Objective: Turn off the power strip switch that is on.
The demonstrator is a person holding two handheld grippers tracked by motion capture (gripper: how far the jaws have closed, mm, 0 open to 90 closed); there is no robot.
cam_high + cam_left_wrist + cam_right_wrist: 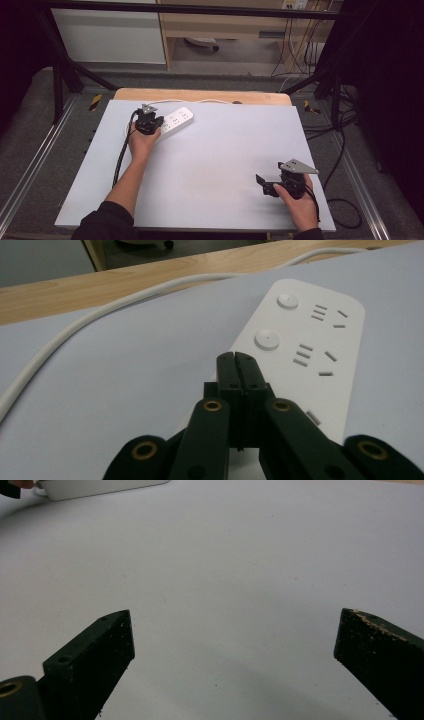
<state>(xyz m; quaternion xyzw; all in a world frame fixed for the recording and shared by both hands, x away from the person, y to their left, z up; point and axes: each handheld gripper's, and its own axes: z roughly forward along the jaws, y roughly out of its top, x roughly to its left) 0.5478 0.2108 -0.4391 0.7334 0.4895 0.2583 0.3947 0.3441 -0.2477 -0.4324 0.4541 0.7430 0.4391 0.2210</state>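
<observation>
With jaws pressed together, the left gripper [235, 357] at the upper left should press squarely onto the power strip's [320, 355] nearest button [266, 339], while the right gripper [267, 184] waits wide-jawed at the lower right.

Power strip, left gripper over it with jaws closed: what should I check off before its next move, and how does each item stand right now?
1. Left gripper jaws shut, nothing between them: ok.
2. Tip lined up with a round button on the power strip: not ok; it sits just short of the nearer button, over the strip's edge.
3. Tip touching the strip: cannot tell.
4. Strip flat on the white table: ok.
5. White cord clear of the left gripper's path: ok; it runs off to the side.
6. Right gripper open and well away from the strip, over bare table: ok.
</observation>
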